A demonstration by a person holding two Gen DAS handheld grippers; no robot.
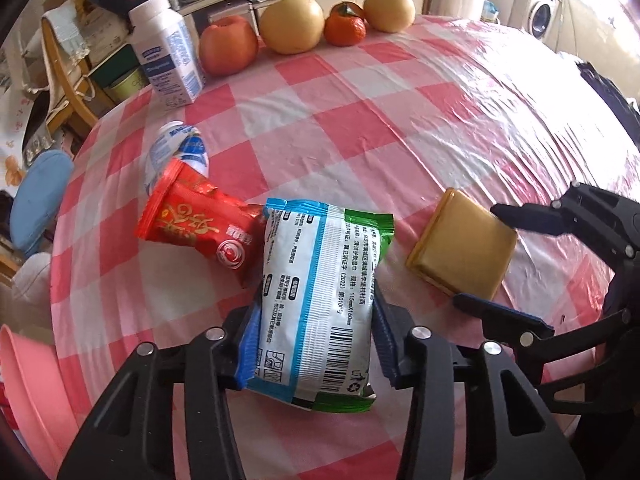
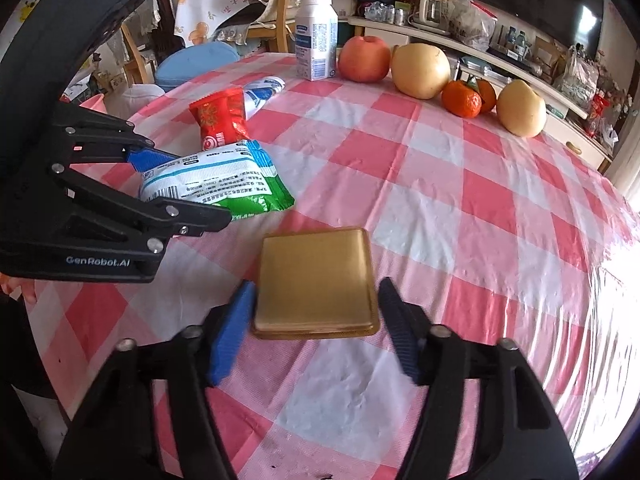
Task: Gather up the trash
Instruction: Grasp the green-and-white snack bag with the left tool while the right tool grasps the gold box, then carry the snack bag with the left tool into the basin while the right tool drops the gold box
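Observation:
A white, blue and green wipes packet [image 1: 316, 300] lies on the checked tablecloth between the fingers of my left gripper [image 1: 314, 340], whose pads press its sides; it also shows in the right wrist view [image 2: 216, 184]. A red snack wrapper [image 1: 200, 224] and a crumpled white-blue wrapper [image 1: 180, 152] lie beyond it. A flat gold box [image 2: 316, 280] sits between the open jaws of my right gripper [image 2: 316, 328]; the left pad is at its edge, the right pad stands apart. The box also shows in the left wrist view [image 1: 460, 240].
A white milk bottle [image 1: 168, 52], an apple [image 1: 228, 44], two pears [image 1: 292, 24] and tangerines [image 1: 344, 28] stand at the table's far edge. A pink bin [image 1: 28, 392] is at the lower left, off the table. A blue stool [image 1: 40, 200] and chairs stand beyond.

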